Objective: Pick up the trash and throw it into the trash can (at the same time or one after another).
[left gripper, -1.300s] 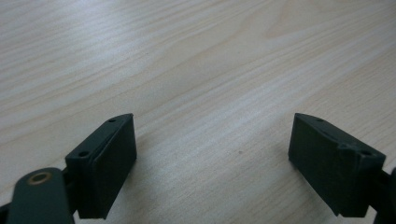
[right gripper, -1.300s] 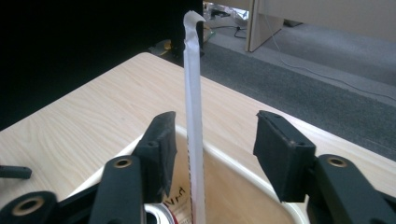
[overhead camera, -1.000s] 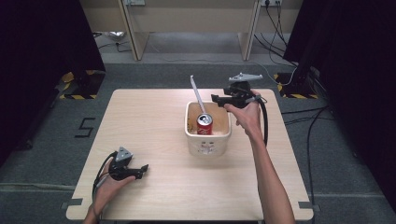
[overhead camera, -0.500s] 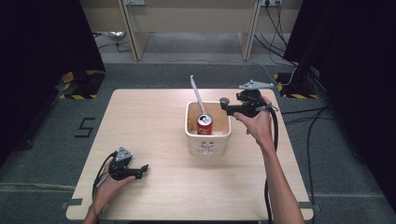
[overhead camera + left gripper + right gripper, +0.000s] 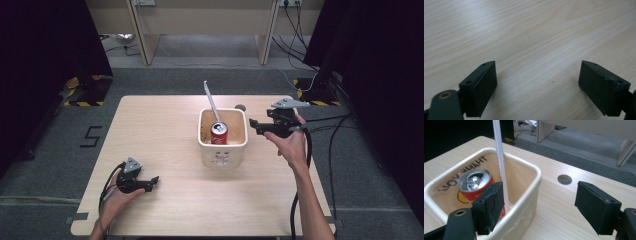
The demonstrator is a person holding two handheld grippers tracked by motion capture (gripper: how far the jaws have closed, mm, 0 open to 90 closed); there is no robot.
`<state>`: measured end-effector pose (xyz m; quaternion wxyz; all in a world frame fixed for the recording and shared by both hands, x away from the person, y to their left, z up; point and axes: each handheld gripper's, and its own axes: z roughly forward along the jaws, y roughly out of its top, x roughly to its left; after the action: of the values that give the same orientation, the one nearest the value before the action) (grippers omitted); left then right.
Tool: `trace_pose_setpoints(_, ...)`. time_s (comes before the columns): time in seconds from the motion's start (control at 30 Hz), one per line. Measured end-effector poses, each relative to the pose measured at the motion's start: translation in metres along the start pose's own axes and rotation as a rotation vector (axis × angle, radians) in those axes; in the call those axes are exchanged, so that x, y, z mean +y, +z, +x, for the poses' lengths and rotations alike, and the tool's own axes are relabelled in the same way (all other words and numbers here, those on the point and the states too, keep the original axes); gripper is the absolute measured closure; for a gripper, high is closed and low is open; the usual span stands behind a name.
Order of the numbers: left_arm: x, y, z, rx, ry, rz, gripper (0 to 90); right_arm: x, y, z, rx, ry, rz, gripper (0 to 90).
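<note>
A cream square tub (image 5: 223, 148) (image 5: 524, 202) stands at the table's middle. Inside it are a red soda can (image 5: 218, 133) (image 5: 475, 182) and a long white handle (image 5: 212, 102) (image 5: 500, 157) leaning out over the far rim. My right gripper (image 5: 252, 125) (image 5: 537, 206) hovers just right of the tub, open, with nothing between its jaws, which point at the tub's right wall. My left gripper (image 5: 152, 182) (image 5: 537, 85) rests low over the bare wood at the front left, open and holding nothing.
The light wooden table (image 5: 165, 125) has a round cable hole (image 5: 240, 107) (image 5: 564, 179) behind the tub. Black cables (image 5: 300, 200) trail off the right side. Desk legs and dark curtains stand beyond the far edge.
My right gripper has drawn back to the right and nearer, away from over the tub's far right corner. The left gripper stays where it was.
</note>
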<state>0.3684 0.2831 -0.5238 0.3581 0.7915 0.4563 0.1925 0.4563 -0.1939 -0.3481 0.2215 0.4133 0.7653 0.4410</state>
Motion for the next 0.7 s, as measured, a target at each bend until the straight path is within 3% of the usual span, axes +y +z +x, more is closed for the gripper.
trace_pose_setpoints(0.33,0.000,0.000,0.000,0.000,0.000,0.000,14.4,-0.025,-0.010,-0.002,-0.042,-0.012,0.019,20.9)
trace_pose_setpoints(0.7,0.000,0.000,0.000,0.000,-0.001,0.000,14.4,-0.049,-0.014,-0.001,-0.039,-0.003,0.022,19.9)
